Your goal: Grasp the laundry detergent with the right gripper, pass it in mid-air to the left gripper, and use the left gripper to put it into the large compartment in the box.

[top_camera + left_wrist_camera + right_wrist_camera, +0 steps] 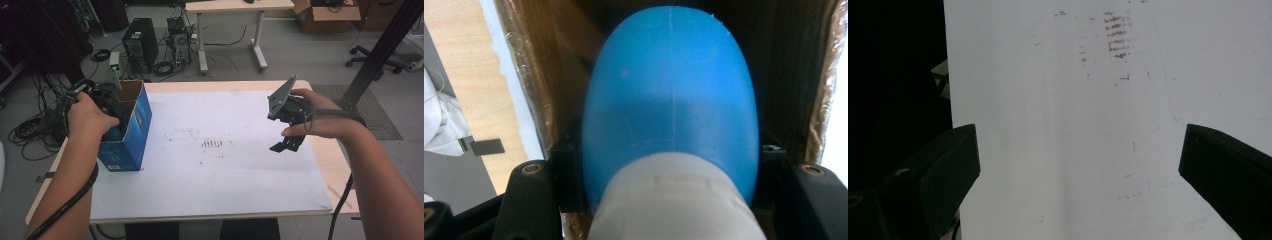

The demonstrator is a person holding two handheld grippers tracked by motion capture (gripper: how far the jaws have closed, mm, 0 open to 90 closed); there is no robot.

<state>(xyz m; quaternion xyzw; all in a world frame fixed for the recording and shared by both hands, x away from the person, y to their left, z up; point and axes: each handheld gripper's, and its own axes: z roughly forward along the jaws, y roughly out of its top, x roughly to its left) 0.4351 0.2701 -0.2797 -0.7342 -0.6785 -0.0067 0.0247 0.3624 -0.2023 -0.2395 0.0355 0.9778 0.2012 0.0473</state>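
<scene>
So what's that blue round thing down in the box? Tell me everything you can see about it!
The blue round thing is smooth and egg-shaped, like plastic or rubber, with a faint seam line down its middle. A white, cloudy-looking part joins its near end. What it is I can't tell. The left gripper is shut on it, one black jaw on each side. It sits inside the open blue cardboard box, brown inside, standing at the table's left edge.
</scene>
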